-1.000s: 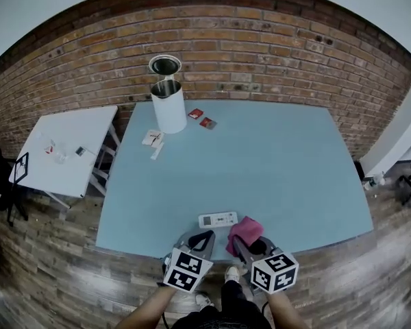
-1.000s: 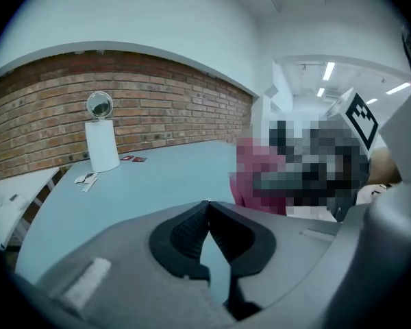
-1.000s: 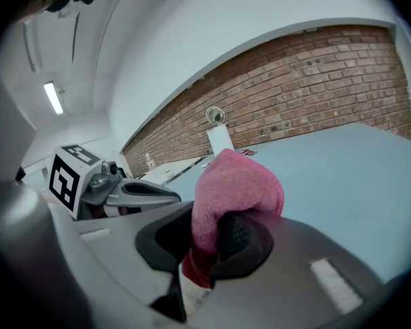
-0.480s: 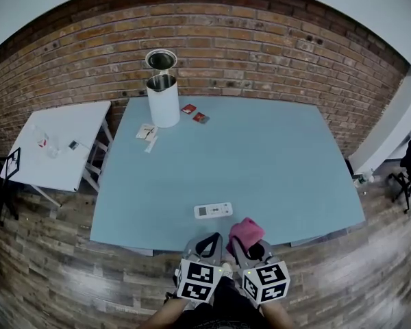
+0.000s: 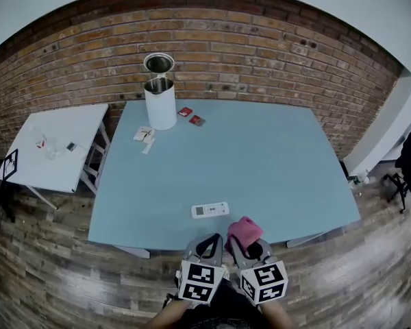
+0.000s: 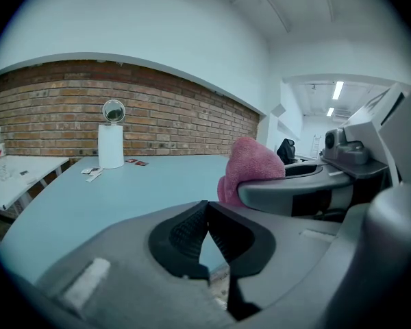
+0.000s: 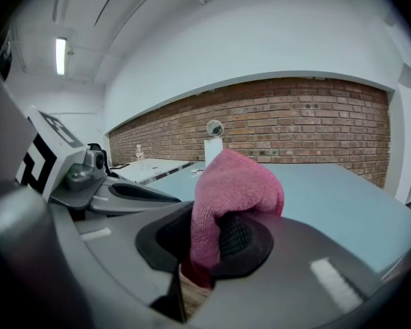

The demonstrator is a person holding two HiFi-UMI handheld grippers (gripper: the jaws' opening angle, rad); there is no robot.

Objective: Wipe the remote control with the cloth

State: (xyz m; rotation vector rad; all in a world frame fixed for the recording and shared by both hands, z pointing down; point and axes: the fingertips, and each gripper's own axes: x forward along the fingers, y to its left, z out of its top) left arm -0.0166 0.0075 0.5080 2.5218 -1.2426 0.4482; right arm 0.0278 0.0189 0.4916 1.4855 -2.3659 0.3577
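Note:
The white remote control lies flat on the light blue table near its front edge. My right gripper is shut on a pink cloth, which bunches up above its jaws. It hovers at the table's front edge, just right of and nearer than the remote. My left gripper sits beside it on the left, shut with nothing between its pads. In the left gripper view the cloth shows at the right.
A white cylindrical bin with a round mirror stands at the table's back left. Two red packets and some white papers lie near it. A small white side table stands to the left. A brick wall runs behind.
Both grippers have drawn back a little toward the table's front edge and lifted slightly, the cloth still in the right one. The remote has not moved.

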